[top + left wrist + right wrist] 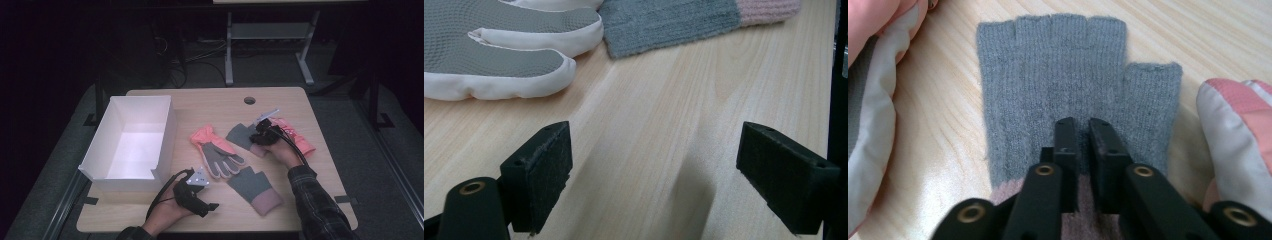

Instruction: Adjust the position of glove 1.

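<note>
Right gripper view has the right gripper (1082, 131) pinched on a fold of the grey fingerless glove (1068, 80), whose long axis runs straight ahead of the jaws, fingers pointing away, pink cuff nearest. Left gripper (654, 175) hovers spread apart over bare table (664, 100), the padded glove (499, 60) ahead-left

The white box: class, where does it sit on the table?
In the high view the white box stands at the table's left side, open at the top, just left of the pink and grey glove and beyond the left gripper.
</note>
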The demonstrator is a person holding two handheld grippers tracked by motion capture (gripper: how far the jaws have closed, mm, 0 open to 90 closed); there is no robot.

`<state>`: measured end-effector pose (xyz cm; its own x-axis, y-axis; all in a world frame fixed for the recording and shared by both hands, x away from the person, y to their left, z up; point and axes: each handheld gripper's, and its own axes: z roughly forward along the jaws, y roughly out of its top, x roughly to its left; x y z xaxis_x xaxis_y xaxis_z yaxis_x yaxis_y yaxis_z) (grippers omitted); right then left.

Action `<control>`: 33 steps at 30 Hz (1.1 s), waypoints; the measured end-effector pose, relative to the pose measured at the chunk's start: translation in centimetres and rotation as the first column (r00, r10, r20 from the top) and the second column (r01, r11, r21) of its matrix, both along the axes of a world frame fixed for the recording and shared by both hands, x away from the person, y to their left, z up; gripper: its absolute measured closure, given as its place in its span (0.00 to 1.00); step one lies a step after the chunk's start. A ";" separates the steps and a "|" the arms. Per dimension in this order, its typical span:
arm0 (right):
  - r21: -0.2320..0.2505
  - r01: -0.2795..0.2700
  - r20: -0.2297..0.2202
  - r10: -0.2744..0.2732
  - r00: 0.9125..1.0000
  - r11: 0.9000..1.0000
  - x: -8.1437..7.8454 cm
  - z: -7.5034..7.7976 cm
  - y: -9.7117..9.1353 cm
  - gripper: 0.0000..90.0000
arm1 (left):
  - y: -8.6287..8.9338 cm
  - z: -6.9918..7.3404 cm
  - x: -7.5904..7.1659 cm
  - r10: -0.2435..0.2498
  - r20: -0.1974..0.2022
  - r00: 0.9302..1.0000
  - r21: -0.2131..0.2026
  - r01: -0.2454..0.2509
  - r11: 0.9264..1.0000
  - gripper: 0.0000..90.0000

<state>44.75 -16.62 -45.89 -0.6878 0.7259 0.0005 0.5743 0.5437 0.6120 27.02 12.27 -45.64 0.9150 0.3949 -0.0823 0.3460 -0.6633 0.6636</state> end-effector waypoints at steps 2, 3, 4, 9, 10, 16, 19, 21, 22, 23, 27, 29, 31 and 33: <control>-0.001 -0.001 0.003 0.001 1.000 1.000 -0.1 0.0 0.1 0.95 | 0.0 0.0 0.0 0.001 -0.002 1.000 0.003 -0.001 1.000 0.16; -0.003 -0.002 0.005 0.002 1.000 1.000 -0.1 0.0 0.1 0.95 | 0.0 0.0 0.0 0.002 -0.002 1.000 0.004 -0.002 1.000 0.16; -0.002 -0.001 0.006 0.001 1.000 1.000 -0.1 0.1 0.1 0.95 | 0.1 0.0 0.0 0.002 -0.004 1.000 0.004 -0.002 1.000 0.16; 0.041 0.024 0.004 -0.025 1.000 0.999 -0.2 0.6 -0.3 0.96 | 0.1 0.0 0.0 0.003 -0.006 1.000 0.002 -0.003 1.000 0.16; 0.056 0.031 0.001 -0.031 1.000 0.998 -0.3 0.9 -0.4 0.96 | 0.1 -0.1 0.1 0.004 -0.008 1.000 0.002 -0.004 1.000 0.16; 0.134 0.046 0.003 -0.047 0.999 0.990 -1.0 2.7 -1.5 0.96 | 0.1 -0.1 0.1 0.001 -0.007 1.000 0.010 -0.001 1.000 0.16; 0.168 0.053 0.002 -0.054 0.999 0.984 -1.5 3.5 -2.1 0.96 | 0.2 0.0 0.1 0.004 -0.007 1.000 0.013 -0.004 1.000 0.16; 0.184 0.059 0.000 -0.060 0.998 0.981 -2.1 4.1 -2.4 0.96 | 0.2 0.0 0.2 0.003 -0.006 1.000 0.018 -0.003 1.000 0.16; 0.190 0.060 0.006 -0.062 0.998 0.980 -2.4 4.4 -2.6 0.96 | 0.2 0.0 0.2 0.003 -0.002 1.000 0.013 -0.003 1.000 0.16; 0.202 0.064 0.004 -0.066 0.998 0.977 -2.8 4.6 -2.9 0.96 | 0.2 0.0 0.2 0.004 -0.003 1.000 0.011 -0.004 1.000 0.16; 0.221 0.082 -0.005 -0.083 0.997 0.972 -4.4 5.0 -3.8 0.96 | 0.3 0.0 0.2 0.005 0.000 1.000 0.014 -0.005 1.000 0.16; 0.241 0.095 -0.015 -0.094 0.995 0.966 -5.4 5.0 -4.2 0.96 | 0.2 0.0 0.2 0.008 -0.002 1.000 0.011 -0.008 1.000 0.16; 0.248 0.105 -0.029 -0.101 0.994 0.963 -6.2 5.1 -4.6 0.96 | 0.1 -0.1 0.1 0.022 -0.006 1.000 -0.012 -0.022 1.000 0.16; 0.245 0.105 -0.029 -0.101 0.994 0.964 -7.0 5.1 -4.8 0.96 | 0.1 -0.1 0.1 0.022 -0.008 1.000 -0.012 -0.022 1.000 0.16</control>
